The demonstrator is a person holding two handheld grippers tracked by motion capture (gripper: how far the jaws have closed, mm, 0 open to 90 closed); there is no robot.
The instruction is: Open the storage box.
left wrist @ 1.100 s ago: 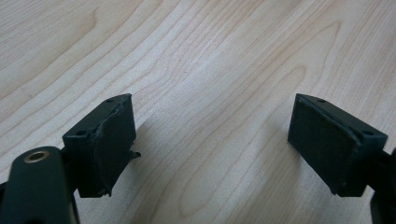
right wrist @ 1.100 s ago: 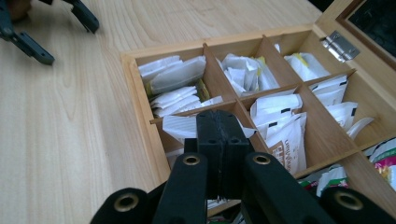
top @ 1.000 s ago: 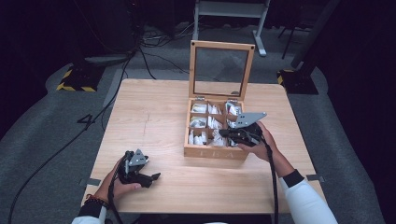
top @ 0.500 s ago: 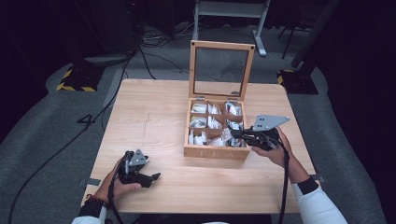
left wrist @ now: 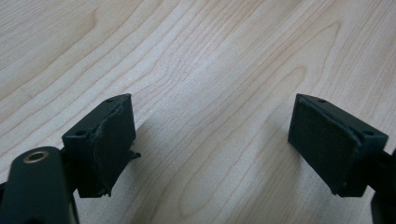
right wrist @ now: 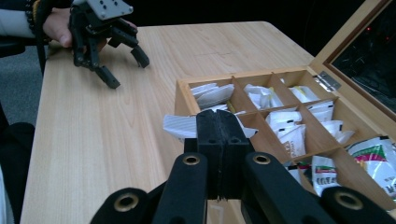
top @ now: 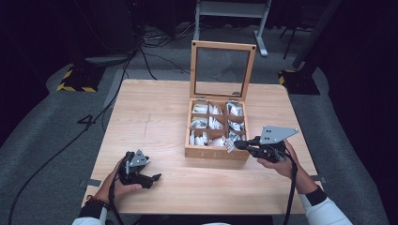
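- Now the bench [top: 155,117] lies bare across its whole left half, free room.
- The wooden box [top: 216,152], lid upright, sits right of centre.
- The right hand-held gripper [top: 237,145] has drawn back over the box's front edge, clamped on a white packet [right wrist: 180,126], so the lift-out looks under way.
- The left hand-held gripper [top: 152,178] rests spread wide, empty.

A pale wooden table [top: 159,122] stands on grey carpet, bearing a wooden compartment box [top: 216,152] with its glass lid upright toward the right of centre, while the left gripper [top: 152,178] rests on the tabletop near the front-left corner.
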